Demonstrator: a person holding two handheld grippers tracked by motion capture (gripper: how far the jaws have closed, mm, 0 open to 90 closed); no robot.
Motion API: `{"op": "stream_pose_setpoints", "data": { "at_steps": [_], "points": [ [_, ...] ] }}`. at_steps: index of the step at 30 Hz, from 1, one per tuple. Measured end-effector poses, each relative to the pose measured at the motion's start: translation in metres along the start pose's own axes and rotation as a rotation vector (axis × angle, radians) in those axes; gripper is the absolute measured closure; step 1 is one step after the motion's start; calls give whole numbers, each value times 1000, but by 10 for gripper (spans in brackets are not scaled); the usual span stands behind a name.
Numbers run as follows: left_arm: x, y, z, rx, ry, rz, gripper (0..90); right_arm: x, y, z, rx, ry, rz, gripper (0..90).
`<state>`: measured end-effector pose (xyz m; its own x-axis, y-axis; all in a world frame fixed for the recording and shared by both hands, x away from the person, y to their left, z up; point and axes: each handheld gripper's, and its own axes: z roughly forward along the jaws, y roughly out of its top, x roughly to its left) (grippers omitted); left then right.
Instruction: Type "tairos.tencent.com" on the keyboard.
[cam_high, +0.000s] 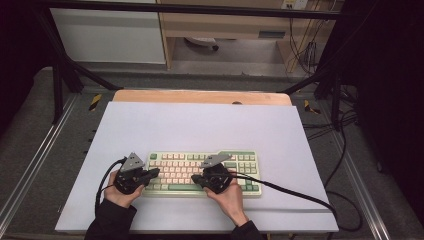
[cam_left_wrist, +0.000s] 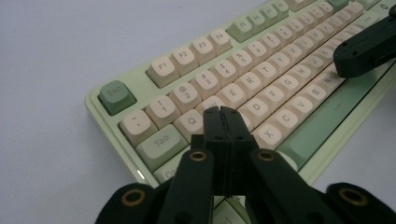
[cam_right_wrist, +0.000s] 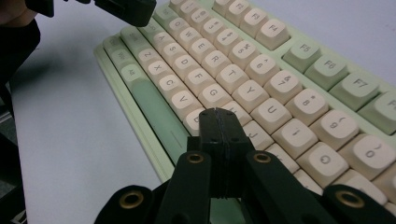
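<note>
Currently the green-and-cream keyboard lies on the white table sheet, near its front edge. Left gripper, jaws pressed together and empty, sits over the keyboard's left end; right gripper, likewise closed on nothing, over its middle keys.
</note>
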<state>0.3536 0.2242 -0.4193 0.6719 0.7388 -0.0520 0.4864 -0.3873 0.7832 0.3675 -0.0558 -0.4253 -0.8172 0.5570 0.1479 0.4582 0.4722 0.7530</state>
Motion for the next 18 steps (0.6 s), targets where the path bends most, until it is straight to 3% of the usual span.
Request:
{"op": "stream_pose_setpoints", "data": {
  "at_steps": [13, 18],
  "points": [
    [0, 1, -1, -5, -1, 1, 897, -5, 7, -20, -11, -25, -13, 900],
    [-1, 1, -1, -3, -3, 1, 897, -10, 3, -28, -14, -28, 5, 900]
  ]
}}
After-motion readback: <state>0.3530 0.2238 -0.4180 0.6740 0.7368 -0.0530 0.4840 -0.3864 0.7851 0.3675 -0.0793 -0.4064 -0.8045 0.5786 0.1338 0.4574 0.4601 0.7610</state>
